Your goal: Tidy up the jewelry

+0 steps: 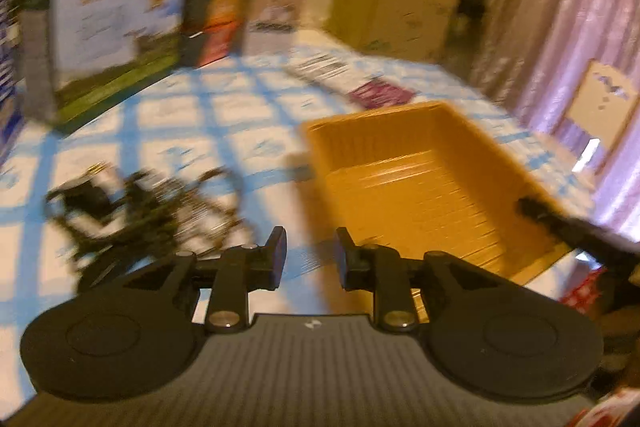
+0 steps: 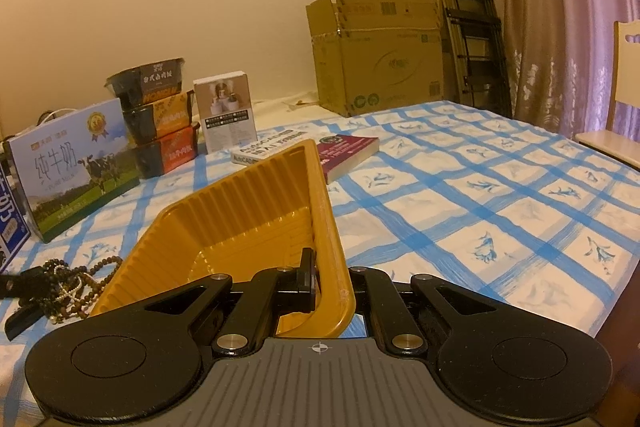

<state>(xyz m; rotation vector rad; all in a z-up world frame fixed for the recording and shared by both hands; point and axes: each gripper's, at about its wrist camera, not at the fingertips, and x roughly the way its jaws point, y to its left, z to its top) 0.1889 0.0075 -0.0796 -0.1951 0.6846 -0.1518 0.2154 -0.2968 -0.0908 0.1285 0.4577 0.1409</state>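
Only right wrist view shows right gripper point(image 2: 326, 283) clamping tray point(image 2: 240, 211) wall.

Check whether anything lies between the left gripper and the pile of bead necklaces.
Nothing visible does. The left gripper is open and empty, with the bead necklaces ahead to its left on bare tablecloth. The yellow tray, clamped by the right gripper, sits off to the other side.

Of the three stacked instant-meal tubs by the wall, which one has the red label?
The bottom tub, resting on the checked tablecloth. The middle tub above it carries an orange-yellow label, and the top tub a dark one with white lettering.
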